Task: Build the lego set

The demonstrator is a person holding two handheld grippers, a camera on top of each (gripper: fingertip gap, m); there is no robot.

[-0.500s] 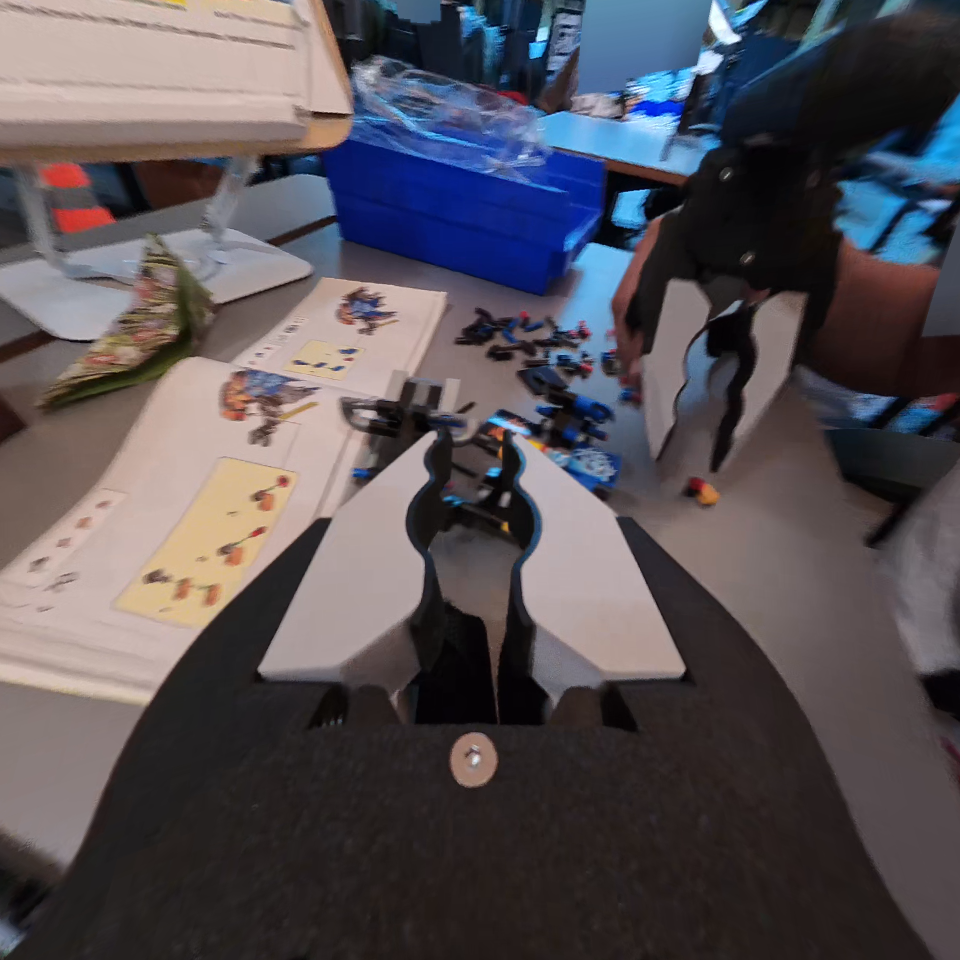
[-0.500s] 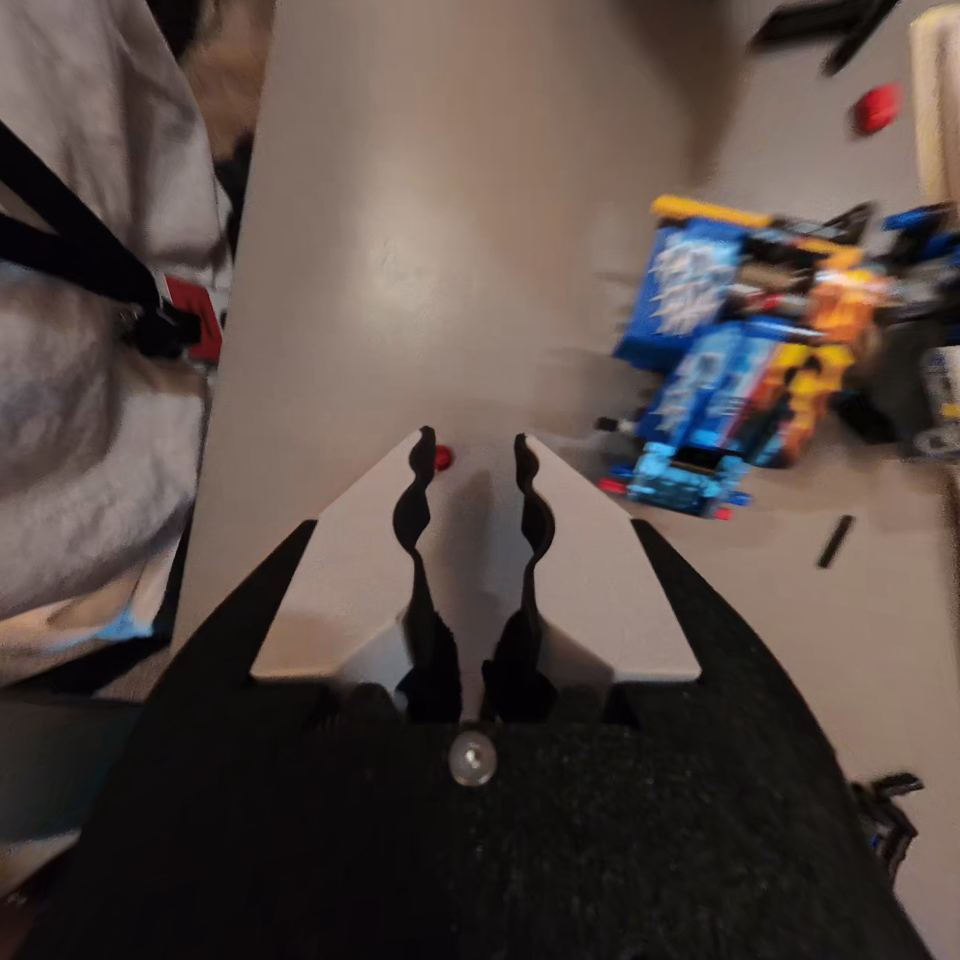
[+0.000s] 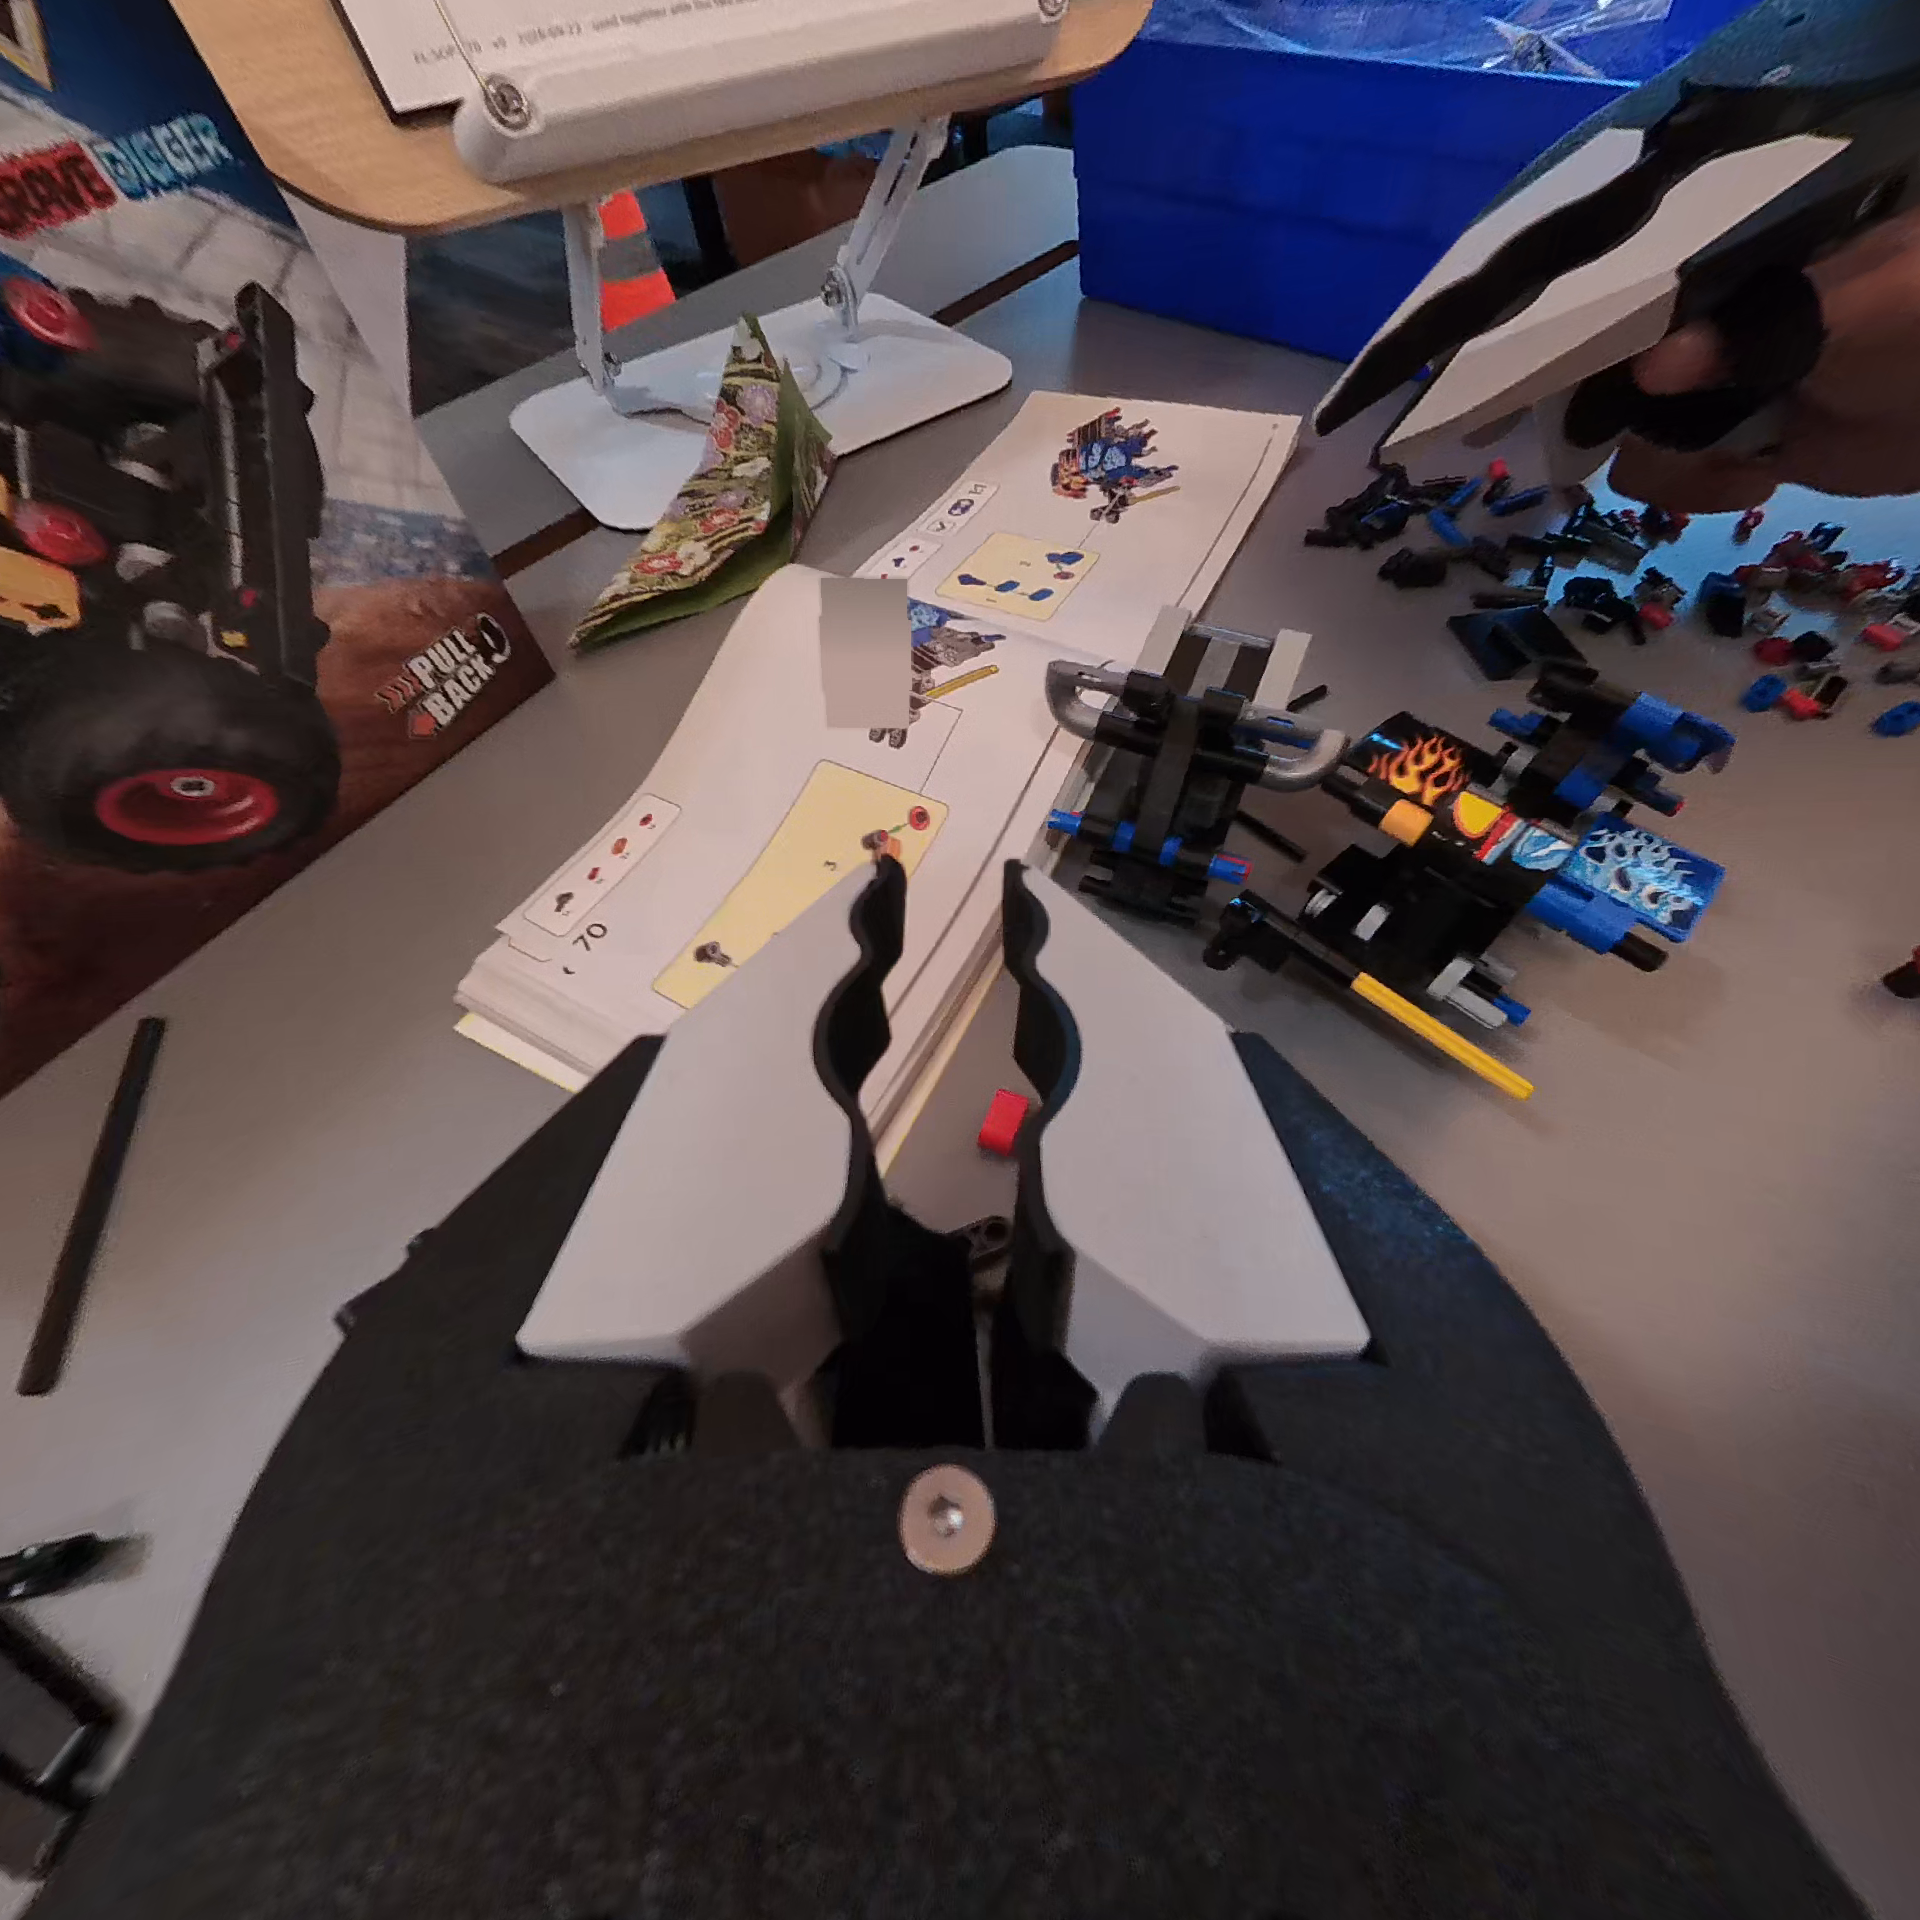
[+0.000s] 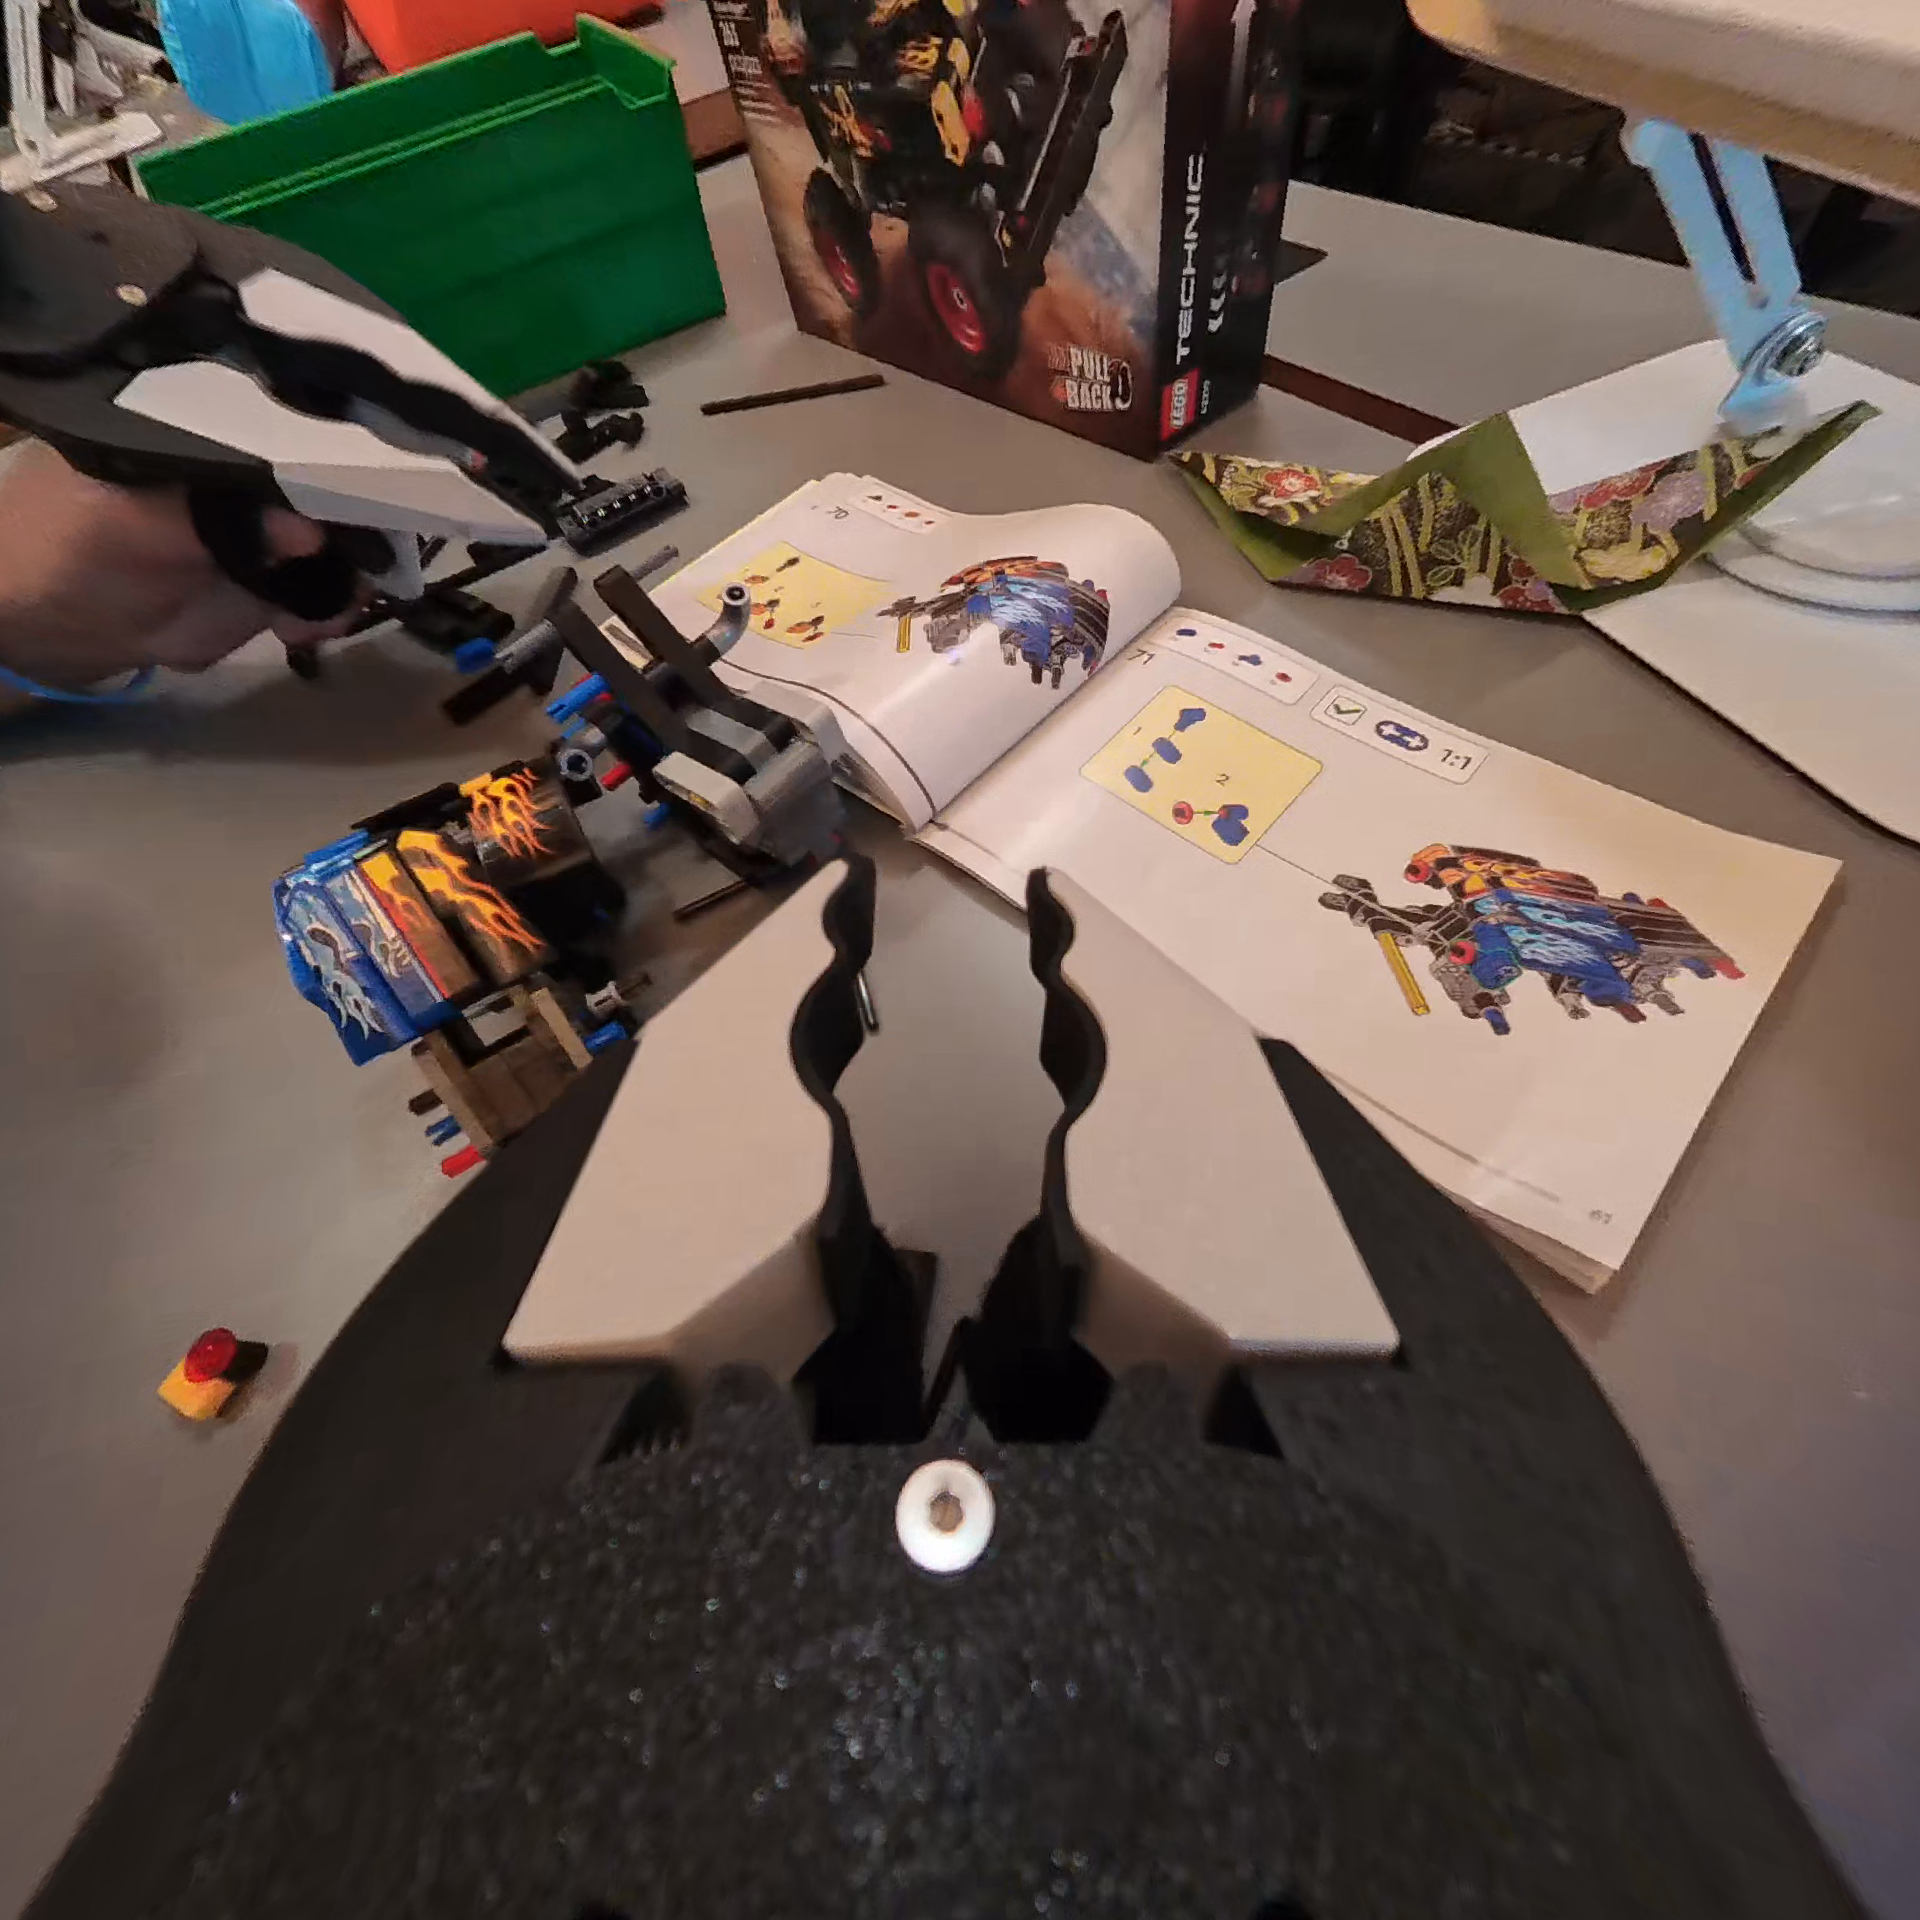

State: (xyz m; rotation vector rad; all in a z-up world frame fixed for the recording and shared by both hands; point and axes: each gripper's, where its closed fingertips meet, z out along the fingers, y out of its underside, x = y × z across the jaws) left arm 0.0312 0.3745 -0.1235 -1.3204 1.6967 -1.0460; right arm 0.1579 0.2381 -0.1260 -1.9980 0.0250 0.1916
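The half-built blue and black lego model (image 3: 1423, 774) with flame panels lies on the grey table, right of the open instruction booklet (image 3: 790, 831). My left gripper (image 3: 951, 883) is open and empty, above the booklet's near edge. A small red piece (image 3: 1001, 1120) lies on the table under its fingers. Loose blue, black and red pieces (image 3: 1621, 582) lie at the far right, below the right gripper (image 3: 1558, 281). In the right wrist view my right gripper (image 4: 948, 883) is open and empty, over bare table between the model (image 4: 488, 883) and the booklet (image 4: 1195, 790). The left gripper (image 4: 343, 416) is at the upper left.
The lego box (image 3: 156, 520) stands at the left, with a black axle (image 3: 94, 1195) in front of it. A white stand base (image 3: 758, 405), folded patterned paper (image 3: 717, 499) and a blue bin (image 3: 1299, 187) are behind. A green bin (image 4: 468, 187) and a red-and-yellow piece (image 4: 213, 1371) show too. Spacing between my two grippers at the tips: around 20 cm. To reach the small red piece (image 3: 1001, 1120) in a straight line is about 6 cm for my left fingers, about 20 cm for my right.
My left gripper has drawn back and left, from over the model to over the booklet. My right gripper has tilted up from the bare table toward the booklet and box. Both stay open.
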